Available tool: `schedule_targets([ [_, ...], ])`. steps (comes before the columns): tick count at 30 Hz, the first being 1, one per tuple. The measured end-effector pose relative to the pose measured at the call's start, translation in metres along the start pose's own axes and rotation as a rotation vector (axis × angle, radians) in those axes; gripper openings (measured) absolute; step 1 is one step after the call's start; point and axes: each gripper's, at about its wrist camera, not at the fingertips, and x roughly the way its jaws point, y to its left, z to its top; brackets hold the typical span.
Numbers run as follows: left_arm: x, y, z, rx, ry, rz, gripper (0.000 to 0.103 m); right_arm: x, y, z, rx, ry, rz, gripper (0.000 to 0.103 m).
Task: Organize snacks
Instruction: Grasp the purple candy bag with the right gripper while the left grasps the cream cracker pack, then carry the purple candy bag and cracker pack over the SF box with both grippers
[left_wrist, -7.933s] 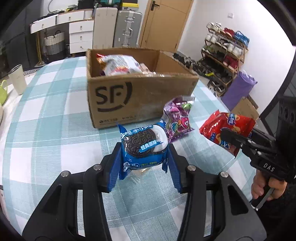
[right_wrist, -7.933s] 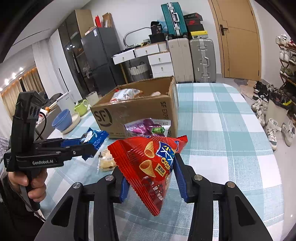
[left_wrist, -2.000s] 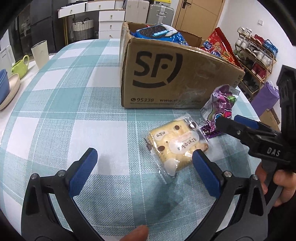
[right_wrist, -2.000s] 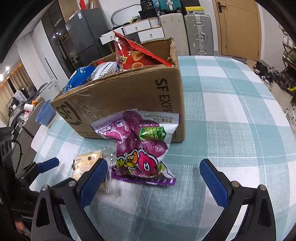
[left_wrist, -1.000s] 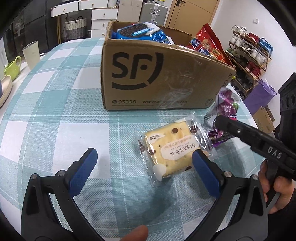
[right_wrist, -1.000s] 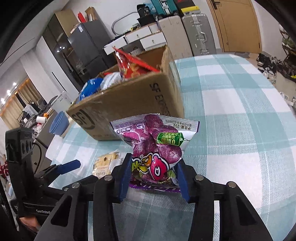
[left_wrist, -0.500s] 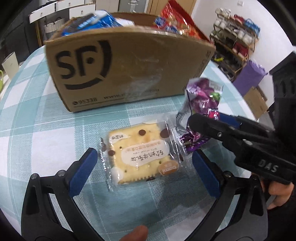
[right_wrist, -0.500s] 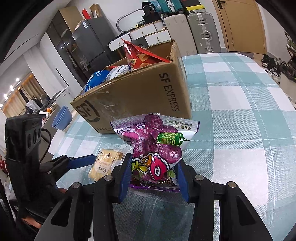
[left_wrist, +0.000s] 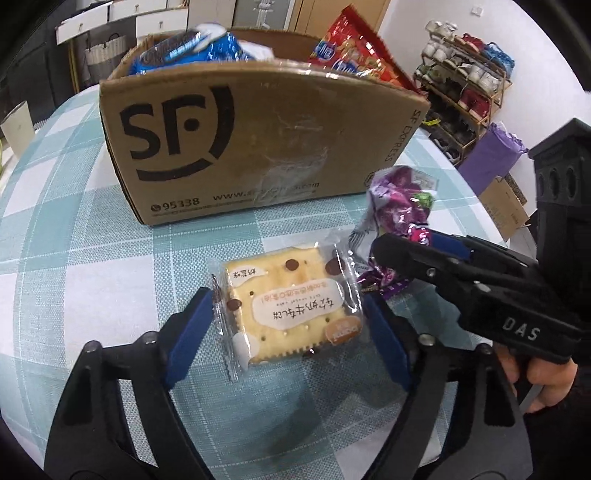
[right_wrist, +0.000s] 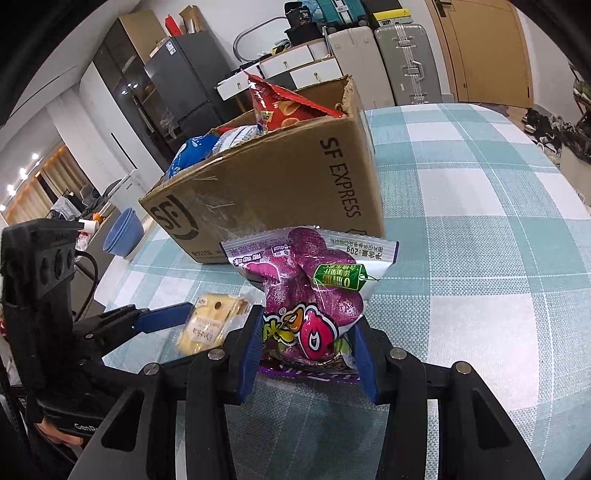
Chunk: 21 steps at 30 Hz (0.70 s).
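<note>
The left gripper (left_wrist: 288, 325) has its blue jaws on both sides of the cracker packet (left_wrist: 291, 310), which lies flat on the bench (left_wrist: 74, 236) in front of the cardboard box (left_wrist: 255, 147). The jaws touch the clear wrapper edges, so they are grasping the packet, but the wrapper hides how firmly they press. From the right wrist camera only a part of this packet (right_wrist: 207, 325) shows, because the right gripper's own arm cuts off its lower edge.

The right gripper (right_wrist: 308, 354) is clenched on the purple candy bag (right_wrist: 310, 295) and holds it upright, close to the box corner. The bottom of the bag is hidden between the jaws, and I cannot tell if it is touching the bench (right_wrist: 480, 229). In the left view the same bag (left_wrist: 399, 206) is half covered by the black body of the right gripper (left_wrist: 402, 251), and the holding hand (left_wrist: 546, 380) is cut by the picture edge.

The box (right_wrist: 280, 184) is open on top. A blue cookie pack (left_wrist: 195, 48) and a red chip bag (left_wrist: 354, 55) stick out above its rim; their lower parts are hidden by the box wall. The blue pack is blurred, so its print is hard to read. Other things inside the box cannot be made out.
</note>
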Motion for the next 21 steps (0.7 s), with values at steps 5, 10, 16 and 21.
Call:
schedule_targets([
  [5,-0.006,0.004,0.0,-0.003,-0.012,-0.015,0.064,-0.001,0.001,-0.001,-0.005,-0.002,-0.001,0.045],
  [10,-0.011,0.013,0.001,-0.024,-0.024,-0.031,0.064,-0.007,0.0,0.0,-0.004,-0.017,-0.013,0.045],
  [16,-0.029,0.027,-0.004,-0.047,-0.054,-0.04,0.064,-0.014,0.0,0.002,-0.006,-0.035,-0.026,0.045],
  [21,-0.042,0.033,-0.005,-0.051,-0.082,-0.03,0.064,-0.021,0.002,0.001,-0.008,-0.049,-0.027,0.045],
])
